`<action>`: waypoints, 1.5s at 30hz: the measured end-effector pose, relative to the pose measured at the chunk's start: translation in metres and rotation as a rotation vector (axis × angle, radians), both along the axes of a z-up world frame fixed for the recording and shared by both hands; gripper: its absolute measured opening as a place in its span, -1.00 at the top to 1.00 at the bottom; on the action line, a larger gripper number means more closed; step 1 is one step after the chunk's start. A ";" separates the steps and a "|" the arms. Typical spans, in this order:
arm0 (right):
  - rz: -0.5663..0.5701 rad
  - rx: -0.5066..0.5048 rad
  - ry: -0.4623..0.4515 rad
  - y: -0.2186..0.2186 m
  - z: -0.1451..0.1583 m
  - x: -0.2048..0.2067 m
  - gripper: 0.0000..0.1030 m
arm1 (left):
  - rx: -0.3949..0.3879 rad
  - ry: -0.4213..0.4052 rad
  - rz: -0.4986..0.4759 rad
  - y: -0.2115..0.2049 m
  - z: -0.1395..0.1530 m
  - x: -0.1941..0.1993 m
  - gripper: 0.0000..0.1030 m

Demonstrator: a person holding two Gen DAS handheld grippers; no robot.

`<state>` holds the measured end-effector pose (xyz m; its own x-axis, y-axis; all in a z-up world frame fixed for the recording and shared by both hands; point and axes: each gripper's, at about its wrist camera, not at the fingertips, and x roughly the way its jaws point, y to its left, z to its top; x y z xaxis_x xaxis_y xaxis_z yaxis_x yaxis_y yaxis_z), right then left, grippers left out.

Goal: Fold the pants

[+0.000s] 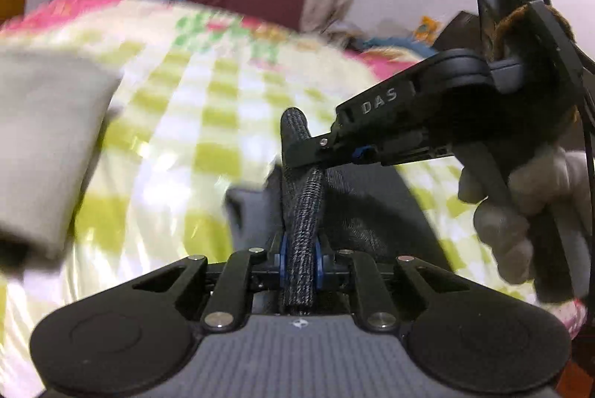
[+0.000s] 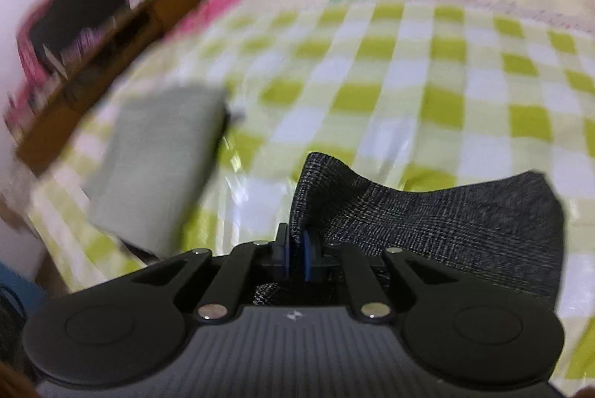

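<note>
1. Left claw [image 1: 300,254]: clenched on a bunched fold of the dark grey pants [image 1: 303,197]. The blue pads pinch a thick roll of fabric that runs straight ahead from the claw.
2. Right claw [image 2: 296,254]: clenched on a pants [image 2: 438,212] edge. A peak of cloth stands up just above the pads and the rest drapes off to the claw's right.
3. In the left wrist view, the right claw [image 1: 297,156] comes in from the upper right and bites the same fabric roll just ahead of the left claw; a gloved hand [image 1: 520,208] holds its handle.
4. The pants hang between the two claws over the bed [image 2: 409,70], which has a green-and-white checked sheet (edges blurred).
5. A folded light grey cloth [image 2: 156,163] lies on the bed, ahead and left of the right claw, well apart from the pants. In the left wrist view it [image 1: 48,145] sits far left of the claw.
6. A wooden shelf [image 2: 100,63] stands beyond the bed's left edge.
</note>
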<state>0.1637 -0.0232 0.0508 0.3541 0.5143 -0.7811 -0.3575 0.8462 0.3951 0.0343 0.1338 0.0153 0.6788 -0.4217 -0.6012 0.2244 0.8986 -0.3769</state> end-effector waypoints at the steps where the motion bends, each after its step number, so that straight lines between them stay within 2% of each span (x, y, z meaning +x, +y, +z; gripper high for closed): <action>1: 0.013 -0.038 0.006 0.009 -0.015 0.003 0.68 | 0.002 0.049 0.008 0.001 -0.012 0.005 0.43; 3: 0.030 -0.059 -0.006 0.019 -0.033 0.004 0.64 | 0.029 0.086 0.052 0.005 -0.030 0.010 0.36; 4: 0.032 -0.050 -0.020 0.020 -0.032 0.004 0.59 | 0.024 0.087 0.063 0.008 -0.034 0.009 0.32; 5: 0.024 -0.028 -0.022 0.018 -0.028 0.004 0.49 | 0.009 0.086 0.073 0.011 -0.034 0.008 0.23; 7: 0.001 0.032 -0.031 0.007 -0.013 0.002 0.47 | -0.012 0.083 0.078 0.015 -0.030 0.004 0.15; 9: -0.020 0.058 -0.068 -0.008 0.001 -0.001 0.46 | 0.016 0.065 0.074 0.016 -0.025 -0.001 0.02; 11: -0.030 0.052 -0.127 -0.021 0.012 -0.007 0.45 | 0.060 0.049 0.078 0.018 -0.020 -0.009 -0.01; 13: -0.039 0.002 -0.195 -0.027 0.016 -0.014 0.39 | 0.053 0.039 0.094 0.019 -0.017 -0.015 0.00; 15: -0.014 -0.032 -0.226 -0.027 0.010 -0.018 0.39 | 0.040 0.017 0.108 0.020 -0.010 -0.015 0.00; 19: -0.002 -0.091 -0.165 -0.015 -0.024 0.003 0.33 | 0.063 -0.018 0.113 0.011 -0.006 0.001 0.00; 22: 0.017 -0.115 -0.130 -0.004 -0.044 0.018 0.31 | 0.150 0.070 0.100 -0.002 -0.021 0.019 0.00; 24: 0.023 -0.111 -0.161 -0.005 -0.038 0.013 0.29 | 0.145 0.071 0.108 -0.001 -0.024 0.018 -0.02; 27: -0.026 0.013 -0.165 -0.035 -0.022 -0.002 0.29 | 0.089 0.097 0.121 0.010 -0.017 0.013 -0.05; 30: -0.112 0.111 -0.171 -0.085 -0.008 -0.029 0.17 | 0.127 0.056 0.144 0.010 -0.004 0.001 -0.05; 33: -0.200 0.129 -0.176 -0.139 -0.015 -0.053 0.00 | 0.155 0.029 0.149 0.001 0.003 0.002 -0.10; 35: -0.229 0.163 -0.132 -0.163 -0.028 -0.057 0.02 | 0.161 0.028 0.150 -0.004 0.001 0.012 -0.10; 37: -0.240 0.218 -0.087 -0.176 -0.039 -0.058 0.01 | 0.136 0.051 0.137 -0.008 -0.005 0.024 -0.10; 40: -0.237 0.256 -0.094 -0.187 -0.045 -0.059 0.02 | 0.144 0.078 0.126 -0.013 -0.003 0.027 -0.10; 43: -0.280 0.278 -0.104 -0.196 -0.049 -0.065 -0.01 | 0.227 0.033 0.120 -0.022 0.011 0.017 -0.10; 45: -0.287 0.281 -0.139 -0.197 -0.050 -0.073 -0.01 | 0.232 -0.017 0.113 -0.030 0.020 0.013 -0.11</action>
